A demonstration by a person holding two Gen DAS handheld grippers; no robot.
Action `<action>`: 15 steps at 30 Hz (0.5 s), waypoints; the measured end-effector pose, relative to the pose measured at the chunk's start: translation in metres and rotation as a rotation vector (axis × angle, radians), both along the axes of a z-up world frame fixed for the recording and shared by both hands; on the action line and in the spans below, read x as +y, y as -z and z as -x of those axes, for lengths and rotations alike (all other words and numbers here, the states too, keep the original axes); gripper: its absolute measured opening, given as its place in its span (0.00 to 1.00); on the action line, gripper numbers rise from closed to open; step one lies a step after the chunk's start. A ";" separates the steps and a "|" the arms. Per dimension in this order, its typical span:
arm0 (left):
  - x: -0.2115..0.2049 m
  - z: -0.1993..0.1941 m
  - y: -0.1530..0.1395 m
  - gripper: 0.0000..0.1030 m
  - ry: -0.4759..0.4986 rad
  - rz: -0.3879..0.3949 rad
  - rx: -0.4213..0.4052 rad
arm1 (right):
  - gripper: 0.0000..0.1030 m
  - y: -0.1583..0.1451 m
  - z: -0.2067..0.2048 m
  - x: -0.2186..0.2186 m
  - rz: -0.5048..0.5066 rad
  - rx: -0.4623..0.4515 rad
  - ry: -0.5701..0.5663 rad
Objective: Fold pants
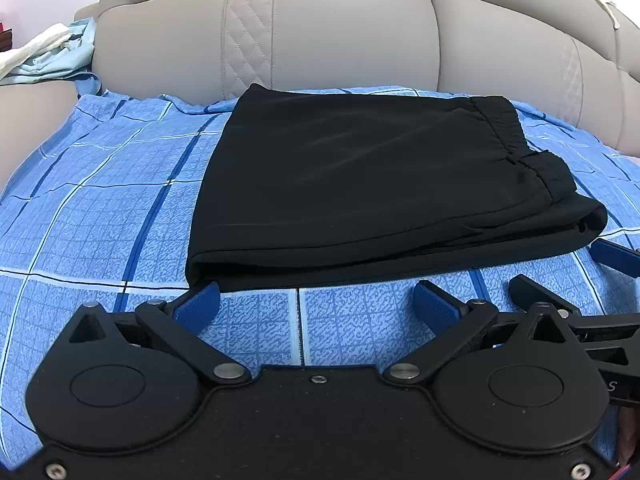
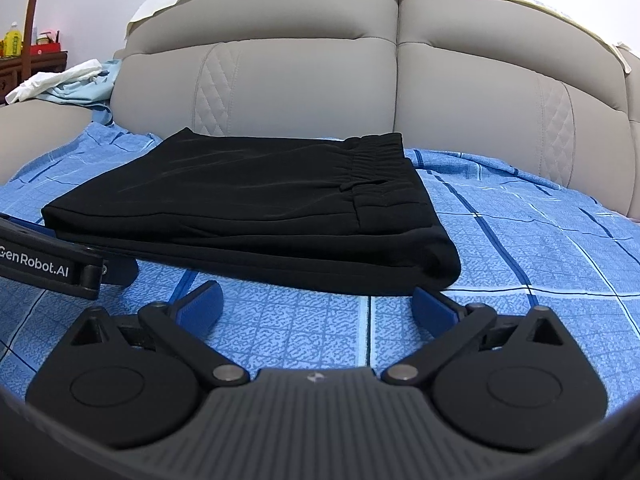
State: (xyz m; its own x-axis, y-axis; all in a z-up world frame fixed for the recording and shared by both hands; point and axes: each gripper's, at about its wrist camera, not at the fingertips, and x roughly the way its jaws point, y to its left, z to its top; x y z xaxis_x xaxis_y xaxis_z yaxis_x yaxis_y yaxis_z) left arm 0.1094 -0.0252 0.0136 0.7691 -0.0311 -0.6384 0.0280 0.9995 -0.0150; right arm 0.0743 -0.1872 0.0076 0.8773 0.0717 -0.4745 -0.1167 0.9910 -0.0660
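Folded black fabric pants [image 1: 376, 188], lying as a flat stacked rectangle on the blue checked bedsheet [image 1: 100, 208], directly ahead of both tools. The gathered elastic waistband [image 1: 516, 148] lies on the top layer at the end of the stack to the right of the left tool's axis; in the right wrist view the same waistband [image 2: 372, 160] sits ahead and slightly right of centre. The near folded edge of the stack runs across just beyond the fingertips of each tool.

Left gripper [image 1: 316, 300]: jaws spread wide and holding nothing. Its left blue-padded finger [image 1: 198, 304] has its tip at, possibly under, the near left corner of the pants; contact cannot be confirmed. Its right finger stands clear of the fabric, over bare sheet.

Right gripper [image 2: 318, 300]: jaws likewise spread wide and empty. Its right blue-padded finger [image 2: 434, 306] reaches the near right corner of the stack, while its left finger lies short of the edge. The two tools sit side by side, each showing at the edge of the other's view.

Beyond the pants rises a beige padded headboard [image 1: 320, 36] with quilted diamond panels. Far to the left of the tools, pale blue and white crumpled cloths [image 2: 68, 80] rest on a beige padded surface.
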 end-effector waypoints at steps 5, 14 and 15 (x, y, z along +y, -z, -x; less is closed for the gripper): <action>0.000 0.000 0.000 1.00 -0.007 0.003 -0.001 | 1.00 0.000 -0.001 -0.001 -0.002 0.001 -0.006; 0.001 0.002 0.001 1.00 -0.012 0.004 -0.007 | 1.00 0.000 0.000 0.001 -0.002 0.000 -0.002; 0.001 0.002 0.001 1.00 -0.011 0.003 -0.007 | 1.00 0.000 0.000 0.001 -0.002 0.001 -0.002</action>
